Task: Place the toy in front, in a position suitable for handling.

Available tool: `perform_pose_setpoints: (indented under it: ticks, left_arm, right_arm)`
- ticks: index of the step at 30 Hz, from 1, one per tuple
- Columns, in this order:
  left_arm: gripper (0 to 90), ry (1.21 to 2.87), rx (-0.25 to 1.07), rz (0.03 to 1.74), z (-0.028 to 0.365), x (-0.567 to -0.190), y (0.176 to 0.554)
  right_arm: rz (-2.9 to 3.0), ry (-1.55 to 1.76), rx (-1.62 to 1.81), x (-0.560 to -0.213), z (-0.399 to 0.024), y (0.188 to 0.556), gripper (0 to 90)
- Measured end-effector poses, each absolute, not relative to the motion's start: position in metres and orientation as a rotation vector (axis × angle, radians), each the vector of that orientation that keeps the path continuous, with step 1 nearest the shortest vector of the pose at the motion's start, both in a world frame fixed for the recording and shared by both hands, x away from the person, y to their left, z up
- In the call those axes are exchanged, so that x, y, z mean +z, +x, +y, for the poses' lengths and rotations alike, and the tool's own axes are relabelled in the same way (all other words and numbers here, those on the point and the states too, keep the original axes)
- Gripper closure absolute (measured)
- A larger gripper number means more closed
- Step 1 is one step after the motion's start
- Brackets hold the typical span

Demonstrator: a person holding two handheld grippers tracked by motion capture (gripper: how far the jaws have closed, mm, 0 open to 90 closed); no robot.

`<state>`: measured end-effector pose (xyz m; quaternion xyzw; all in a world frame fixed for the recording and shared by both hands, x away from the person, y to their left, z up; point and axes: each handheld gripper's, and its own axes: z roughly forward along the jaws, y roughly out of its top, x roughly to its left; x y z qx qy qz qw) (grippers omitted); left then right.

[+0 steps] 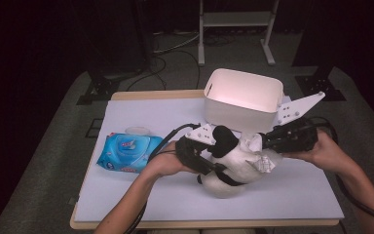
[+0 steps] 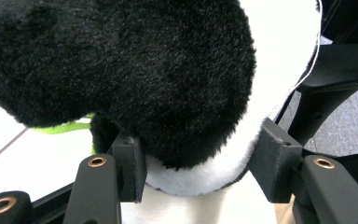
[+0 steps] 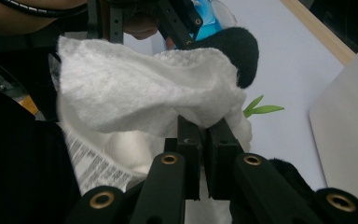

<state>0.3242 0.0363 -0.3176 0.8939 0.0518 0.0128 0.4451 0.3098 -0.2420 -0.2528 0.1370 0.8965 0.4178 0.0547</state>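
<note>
I hold a two-jaw gripper in each hand over a white table (image 1: 126,195). Nearest me, a black-and-white plush toy panda (image 1: 236,168) lies on the table between my hands. My left gripper (image 1: 209,163) has its jaws about half open, clamped on the plush toy; in the left gripper view both pads press into the white fur just under a black furry limb (image 2: 135,70). My right gripper (image 1: 268,141) has its jaws closed nearly flat, pinching a crumpled white wipe (image 3: 144,91) that rests against the toy; in the right gripper view the wipe drapes up and away from the pinched pads. A small green leaf detail (image 3: 261,108) of the toy shows beside the wipe. To my left, a blue pack of wet wipes (image 1: 126,152) lies flat on the table. Farther back, just behind the toy, a white rectangular plastic bin (image 1: 243,97) stands upright at the table's far edge.
</note>
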Motion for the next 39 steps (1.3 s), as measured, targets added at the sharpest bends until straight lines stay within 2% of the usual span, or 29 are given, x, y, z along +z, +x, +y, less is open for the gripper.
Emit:
perform_pose_setpoints:
  ticks: [10,22,29,39]
  left_arm:
    - [44.5,2.197,0.010,0.152,0.043,-0.320,0.328]
    - [44.7,2.217,0.028,0.125,0.035,-0.312,0.325]
    - [45.4,2.211,0.044,0.135,0.040,-0.307,0.324]
    - [45.6,2.253,0.046,0.078,0.028,-0.305,0.319]
  right_arm:
    - [2.727,0.486,1.253,-0.264,-0.257,0.311,85.3]
    - [2.709,0.398,1.257,-0.248,-0.239,0.308,85.3]
    - [2.724,0.429,1.232,-0.254,-0.244,0.310,85.3]
    - [2.726,0.408,1.257,-0.254,-0.236,0.312,85.3]
